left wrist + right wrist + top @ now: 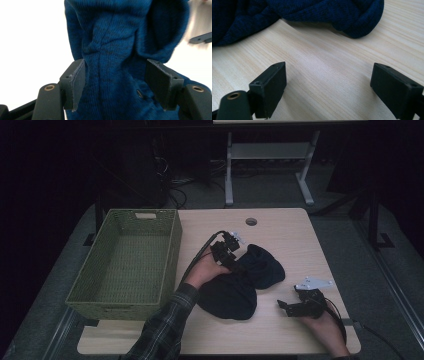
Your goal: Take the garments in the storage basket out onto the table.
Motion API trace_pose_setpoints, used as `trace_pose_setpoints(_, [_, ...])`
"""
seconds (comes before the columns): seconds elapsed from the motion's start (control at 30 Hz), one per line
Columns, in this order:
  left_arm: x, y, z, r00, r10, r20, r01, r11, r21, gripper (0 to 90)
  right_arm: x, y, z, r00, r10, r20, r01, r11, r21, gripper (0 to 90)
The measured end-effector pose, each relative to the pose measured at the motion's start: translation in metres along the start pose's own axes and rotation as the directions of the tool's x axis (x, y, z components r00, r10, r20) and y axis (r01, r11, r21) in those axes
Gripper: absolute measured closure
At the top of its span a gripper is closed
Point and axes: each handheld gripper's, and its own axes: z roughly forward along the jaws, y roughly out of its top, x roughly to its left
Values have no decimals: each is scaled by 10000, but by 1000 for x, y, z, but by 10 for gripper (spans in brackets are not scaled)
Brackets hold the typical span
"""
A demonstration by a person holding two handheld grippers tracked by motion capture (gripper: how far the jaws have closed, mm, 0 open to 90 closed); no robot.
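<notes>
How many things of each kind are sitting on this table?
Green woven basket: 1
Dark blue knitted garment: 1
Hand-held grippers, left gripper and right gripper: 2
Total: 4

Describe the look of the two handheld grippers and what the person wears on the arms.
Both grippers, left gripper and right gripper, are black, with blocky rectangular jaws and brass-coloured screw inserts. A black cable trails from the left one. The right carries a grey three-cornered plate. The left arm wears a plaid sleeve.
</notes>
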Motion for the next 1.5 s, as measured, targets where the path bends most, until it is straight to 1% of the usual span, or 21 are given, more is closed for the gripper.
trace_pose_setpoints(0.1, [-4,-1,-7,10000,3,-85,-3,10000,-68,340,0,0,0,10000,-17,4,17,10000,1,130])
trace_pose_setpoints(0.13, [-8,-3,-14,9999,76,-109,-77,9999,-111,370,0,0,0,10000,-22,6,22,10000,-1,130])
trace_pose_setpoints(0.17, [-8,-3,-14,9999,76,-109,-77,9999,-111,426,0,0,0,10000,23,-4,-23,10000,10,130])
trace_pose_setpoints(0.23, [-14,-9,-22,9999,156,-31,-157,9998,-107,520,0,0,0,10000,-8,6,8,10000,8,130])
trace_pose_setpoints(0.3, [-17,-13,-24,9999,107,-28,-107,9999,-121,616,0,0,0,10000,-12,8,12,10000,5,130])
trace_pose_setpoints(0.37, [-23,-24,-30,9999,46,134,-43,9997,-239,728,0,0,0,10000,-8,6,8,10000,7,130])
trace_pose_setpoints(0.43, [-26,-31,-33,9998,74,203,-69,9997,-218,820,0,0,0,10000,-6,7,6,10000,8,130])
trace_pose_setpoints(0.5, [-30,-38,-33,9998,114,141,-112,9999,-132,891,0,0,0,10000,-12,7,12,10000,6,130])
trace_pose_setpoints(0.57, [-31,-41,-33,9999,90,125,-89,9999,-48,900,0,0,0,10000,-7,7,7,10000,7,130])
trace_pose_setpoints(0.6, [-36,-48,-31,10000,14,14,-14,10000,41,900,0,0,0,10000,-7,8,7,10000,7,130])
trace_pose_setpoints(0.63, [-38,-51,-29,10000,50,-65,-50,10000,72,900,0,0,0,10000,-3,9,3,10000,8,130])
trace_pose_setpoints(0.73, [-45,-62,-25,9998,-74,-200,73,10000,-68,895,0,0,0,10000,-14,8,14,10000,2,130])
trace_pose_setpoints(0.8, [-46,-65,-24,9998,-69,-210,69,10000,-5,884,0,0,0,10000,-14,8,14,10000,3,130])
trace_pose_setpoints(0.9, [-54,-78,-19,9981,-320,-525,318,9995,-54,884,0,0,0,10000,-3,6,3,10000,7,130])
trace_pose_setpoints(0.97, [-56,-82,-18,9982,-288,-522,290,9996,44,887,0,0,0,10000,-17,7,17,10000,-1,130])
trace_pose_setpoints(1.0, [-59,-89,-15,9983,-270,-525,280,9994,182,887,0,0,0,10000,-11,7,11,10000,3,130])
trace_pose_setpoints(1.1, [-64,-98,-11,9981,-230,-575,249,9991,332,894,0,0,0,10000,-14,7,14,10000,5,130])
trace_pose_setpoints(1.13, [-64,-98,-11,9981,-230,-575,249,9991,332,894,0,0,0,10000,-11,8,11,10000,6,130])
trace_pose_setpoints(1.27, [-68,-110,-5,9980,-15,-638,52,9983,573,895,0,0,0,10000,-23,6,23,10000,22,130])
trace_pose_setpoints(1.37, [-67,-115,0,9977,-20,-674,63,9979,640,898,0,0,0,10000,-20,1,20,10000,22,130])
trace_pose_setpoints(1.5, [-65,-120,0,9983,-73,-574,95,9992,389,899,0,1,-1,10000,17,35,-18,9999,127,143])
